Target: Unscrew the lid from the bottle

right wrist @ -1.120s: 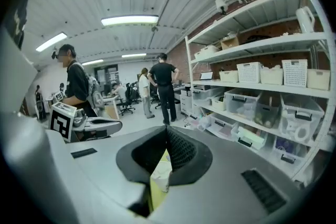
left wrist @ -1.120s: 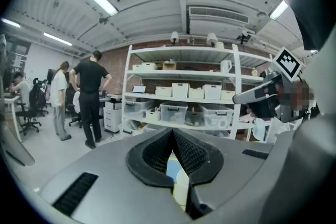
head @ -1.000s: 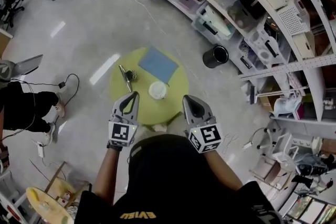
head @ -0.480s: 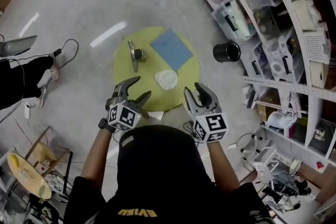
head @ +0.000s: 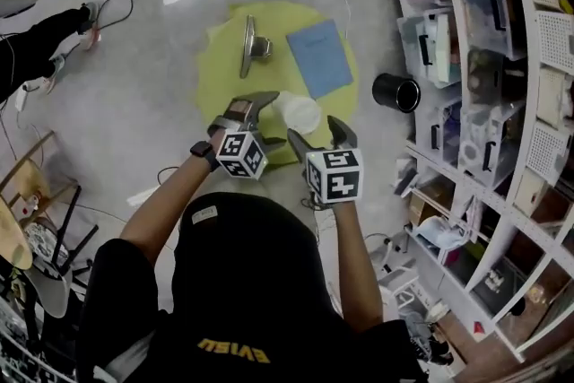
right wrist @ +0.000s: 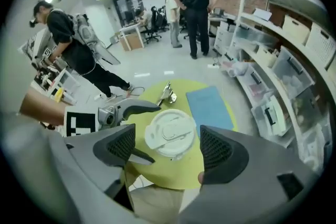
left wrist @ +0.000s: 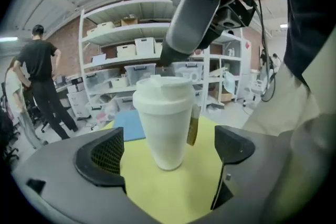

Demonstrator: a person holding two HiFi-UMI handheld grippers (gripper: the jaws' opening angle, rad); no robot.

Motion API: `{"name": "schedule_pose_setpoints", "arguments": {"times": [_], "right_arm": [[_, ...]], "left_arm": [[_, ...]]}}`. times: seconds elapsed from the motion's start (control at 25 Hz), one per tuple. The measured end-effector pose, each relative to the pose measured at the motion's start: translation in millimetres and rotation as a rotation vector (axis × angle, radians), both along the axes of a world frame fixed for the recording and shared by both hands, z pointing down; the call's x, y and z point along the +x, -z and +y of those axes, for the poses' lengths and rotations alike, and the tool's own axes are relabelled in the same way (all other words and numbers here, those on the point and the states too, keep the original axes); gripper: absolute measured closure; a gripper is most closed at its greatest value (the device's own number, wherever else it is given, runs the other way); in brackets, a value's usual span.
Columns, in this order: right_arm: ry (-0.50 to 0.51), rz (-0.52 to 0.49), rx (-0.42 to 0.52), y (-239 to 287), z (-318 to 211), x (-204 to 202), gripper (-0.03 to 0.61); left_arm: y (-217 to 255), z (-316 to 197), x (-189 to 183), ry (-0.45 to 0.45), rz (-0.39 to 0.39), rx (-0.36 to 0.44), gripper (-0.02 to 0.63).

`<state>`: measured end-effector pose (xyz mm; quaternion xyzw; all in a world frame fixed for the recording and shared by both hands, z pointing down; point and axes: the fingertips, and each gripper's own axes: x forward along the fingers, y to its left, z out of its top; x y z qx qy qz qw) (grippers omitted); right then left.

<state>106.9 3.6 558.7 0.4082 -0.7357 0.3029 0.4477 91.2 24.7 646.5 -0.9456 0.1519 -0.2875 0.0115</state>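
The white bottle point(head: 299, 114) with its white lid point(right wrist: 170, 132) stands upright on the round yellow-green table point(head: 224, 76), near its front edge. My left gripper point(head: 273, 118) comes at the bottle from the left, level with it. The bottle point(left wrist: 163, 123) stands between and just ahead of the jaws, which are opening and touch nothing. My right gripper point(head: 318, 134) hangs above the lid, pointing down. Its jaws are opening on either side of the lid, clear of it. In the left gripper view the right gripper point(left wrist: 194, 13) shows above the bottle.
A blue mat point(head: 320, 58) and a metal tool point(head: 253, 45) lie at the table's far side. A black bin point(head: 396, 91) stands on the floor at the right, beside shelves of storage boxes point(head: 466, 40). People stand further off point(right wrist: 195, 2).
Both grippers went from shut to open. They moved forward and inward to the bottle, the left beside it and the right over its lid.
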Motion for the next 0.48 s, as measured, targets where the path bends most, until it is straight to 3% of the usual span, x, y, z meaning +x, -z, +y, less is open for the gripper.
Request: {"name": "schedule_pose_setpoints", "arguments": {"times": [0.16, 0.32, 0.4, 0.48], "right_arm": [[-0.042, 0.049, -0.064, -17.3, -11.4, -2.8, 0.193], [-0.063, 0.044, -0.119, -28.2, -10.4, -6.4, 0.201], [-0.062, 0.032, -0.126, -29.1, -11.1, -9.9, 0.202], [-0.051, 0.027, -0.129, -29.2, -10.2, -11.0, 0.206]], "left_arm": [[15.2, -12.3, 23.5, 0.047, 0.140, -0.014, 0.091], [6.5, -18.7, 33.8, 0.023, 0.133, 0.036, 0.096], [2.2, -20.5, 32.3, 0.005, 0.140, 0.062, 0.201], [2.7, -20.2, 30.8, -0.001, 0.174, 0.068, 0.204]]}}
